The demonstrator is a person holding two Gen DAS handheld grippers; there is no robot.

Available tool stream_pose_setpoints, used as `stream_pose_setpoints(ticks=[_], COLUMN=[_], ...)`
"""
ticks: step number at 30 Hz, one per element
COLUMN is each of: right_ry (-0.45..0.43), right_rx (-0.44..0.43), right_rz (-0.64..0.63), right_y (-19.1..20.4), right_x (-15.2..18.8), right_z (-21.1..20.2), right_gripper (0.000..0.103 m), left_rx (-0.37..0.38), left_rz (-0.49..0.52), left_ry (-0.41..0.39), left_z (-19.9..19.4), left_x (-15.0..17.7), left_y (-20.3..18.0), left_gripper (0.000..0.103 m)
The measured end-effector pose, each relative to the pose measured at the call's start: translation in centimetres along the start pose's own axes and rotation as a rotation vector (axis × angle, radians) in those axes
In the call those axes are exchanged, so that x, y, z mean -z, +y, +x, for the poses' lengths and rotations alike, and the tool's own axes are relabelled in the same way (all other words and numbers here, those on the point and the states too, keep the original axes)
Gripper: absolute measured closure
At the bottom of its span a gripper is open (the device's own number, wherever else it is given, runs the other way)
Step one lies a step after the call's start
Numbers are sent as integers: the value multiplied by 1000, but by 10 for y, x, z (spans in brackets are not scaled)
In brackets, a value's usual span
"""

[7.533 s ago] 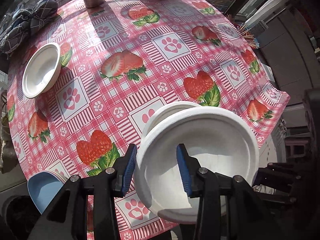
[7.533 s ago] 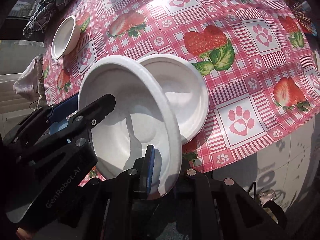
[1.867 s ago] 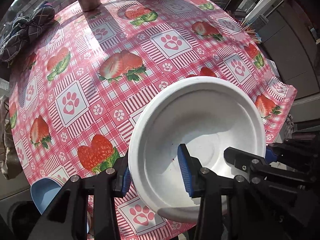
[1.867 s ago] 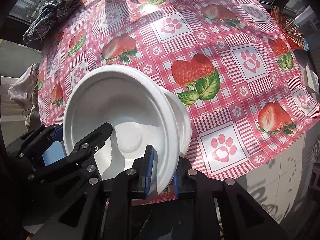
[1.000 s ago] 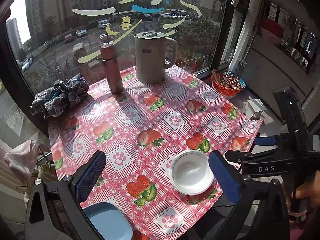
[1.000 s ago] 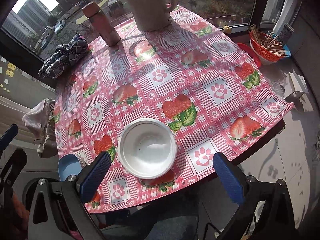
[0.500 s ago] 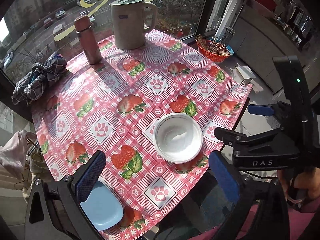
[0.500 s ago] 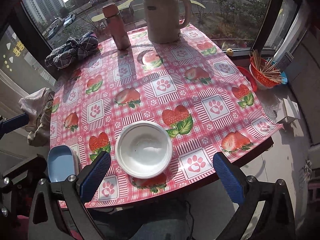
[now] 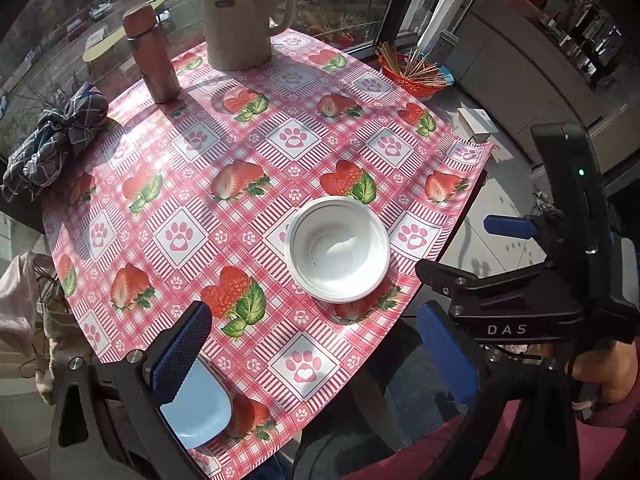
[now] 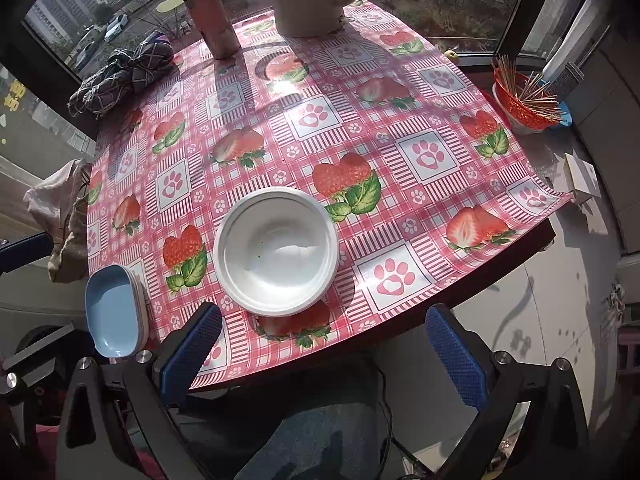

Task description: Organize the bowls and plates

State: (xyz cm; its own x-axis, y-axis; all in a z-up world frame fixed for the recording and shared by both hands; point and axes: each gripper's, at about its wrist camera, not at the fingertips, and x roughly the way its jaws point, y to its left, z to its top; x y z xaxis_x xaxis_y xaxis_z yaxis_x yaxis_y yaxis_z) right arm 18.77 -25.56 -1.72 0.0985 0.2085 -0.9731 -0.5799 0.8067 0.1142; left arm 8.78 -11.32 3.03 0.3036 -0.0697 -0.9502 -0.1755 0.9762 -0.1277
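Quite a bit gets cut off here. The blue dish stack (image 10: 114,312) at the near-left table edge is half hidden behind the left gripper's (image 9: 316,356) finger in the left wrist view, and only in the right wrist view can stacked rims be made out along its side; how many dishes are in it can't be counted. Same story with the white bowls (image 10: 276,250): a second rim is just visible peeking out around the top one, so it's a nested stack, but the number can't be told. The kettle (image 9: 244,16) is chopped off at the top in the right wrist view, and the checked cloth bundle (image 9: 56,140) sits right at the far-left edge of the table (image 9: 192,184).

As for the pose: both grippers are held up and back, off the near edge of the table, looking down at it. The left gripper's jaws are spread wide with nothing between them, and the same is seen for the right gripper (image 10: 324,348), fingers well apart and empty. The right gripper's body is caught side-on in the left wrist view, with a hand (image 9: 612,372) wrapped around its handle below.

The white bowls are sitting on the tablecloth near the front edge, touched by neither gripper, well apart from the blue stack.
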Motion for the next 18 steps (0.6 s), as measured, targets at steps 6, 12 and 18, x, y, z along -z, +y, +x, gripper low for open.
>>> stream_pose_setpoints(ticks=[6,12,18], right_ry=[10,33,45], right_rx=[8,-5,-2], right_rz=[-3,0,-2], right_y=[2,3,-4], right_x=[3,4,-4], right_z=[2,10,16], right_gripper=[0,0,0], left_rx=[8,6,-20], left_rz=[-5,-33,-135], left_ry=[23,68,106], left_z=[5,14,27], left_x=[3,4,-4], left_y=[0,5,25], left_gripper=[0,0,0])
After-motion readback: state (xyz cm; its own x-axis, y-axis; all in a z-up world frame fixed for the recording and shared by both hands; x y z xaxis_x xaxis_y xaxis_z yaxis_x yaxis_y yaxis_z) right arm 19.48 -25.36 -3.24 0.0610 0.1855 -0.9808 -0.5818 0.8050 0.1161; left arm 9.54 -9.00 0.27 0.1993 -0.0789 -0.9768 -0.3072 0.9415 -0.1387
